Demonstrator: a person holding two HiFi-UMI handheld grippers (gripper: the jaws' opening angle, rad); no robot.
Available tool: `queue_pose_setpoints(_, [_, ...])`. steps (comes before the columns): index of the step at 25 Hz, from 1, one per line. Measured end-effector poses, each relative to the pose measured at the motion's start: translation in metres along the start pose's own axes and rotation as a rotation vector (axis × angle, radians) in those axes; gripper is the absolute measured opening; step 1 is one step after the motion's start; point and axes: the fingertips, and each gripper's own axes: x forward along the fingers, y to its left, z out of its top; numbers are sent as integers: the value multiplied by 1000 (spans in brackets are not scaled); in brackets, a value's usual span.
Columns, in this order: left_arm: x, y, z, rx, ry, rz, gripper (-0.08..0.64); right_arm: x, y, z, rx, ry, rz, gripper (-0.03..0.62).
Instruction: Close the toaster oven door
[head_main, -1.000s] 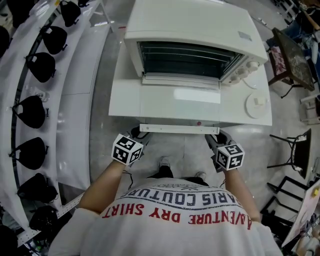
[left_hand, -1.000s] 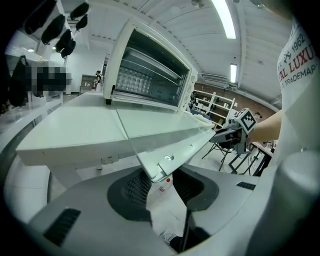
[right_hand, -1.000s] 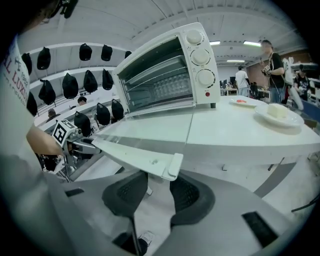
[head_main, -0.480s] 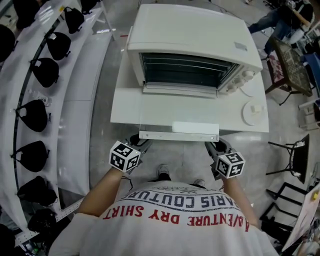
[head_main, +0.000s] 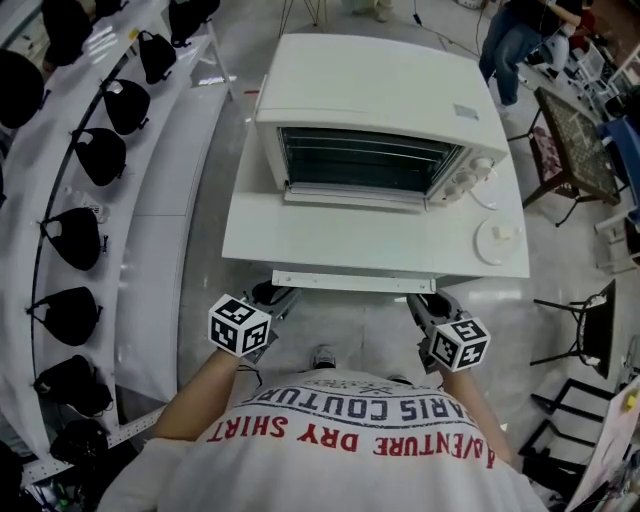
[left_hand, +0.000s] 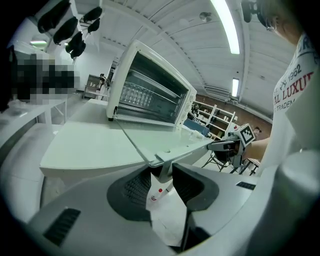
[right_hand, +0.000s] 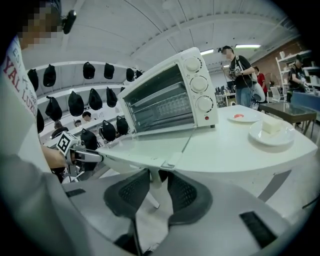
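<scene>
The white toaster oven (head_main: 380, 110) stands on a white table (head_main: 250, 235) with its glass door (head_main: 350, 245) swung down nearly flat. The door handle (head_main: 355, 282) runs along the door's near edge. My left gripper (head_main: 278, 298) holds the handle's left end, which sits between its pads (left_hand: 134, 189) in the left gripper view. My right gripper (head_main: 421, 303) is at the right end; its jaws have just been closing, with the handle (right_hand: 159, 176) between them, pads against it. Each gripper view shows the other gripper (left_hand: 229, 145) (right_hand: 84, 155) at the bar's far end.
A plate (head_main: 497, 240) with a white block lies on the table at the right, a second plate (right_hand: 244, 116) behind it. Black caps (head_main: 75, 238) hang on a curved white rack at the left. Chairs (head_main: 585, 320) and people (right_hand: 240, 75) stand to the right.
Both grippers have risen a little with the door handle between their jaws, and the door's front edge has lifted with them. The oven sits lower in the head view.
</scene>
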Motion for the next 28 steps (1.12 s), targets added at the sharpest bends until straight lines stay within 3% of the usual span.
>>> queue_pose_setpoints(10, [-24, -14, 41, -14, -78, 17, 149, -22, 11, 41, 43, -118, 47, 116])
queue_pose_setpoints(28, [-47, -22, 120, 8, -205, 47, 156, -43, 19, 123, -43, -250, 51, 120])
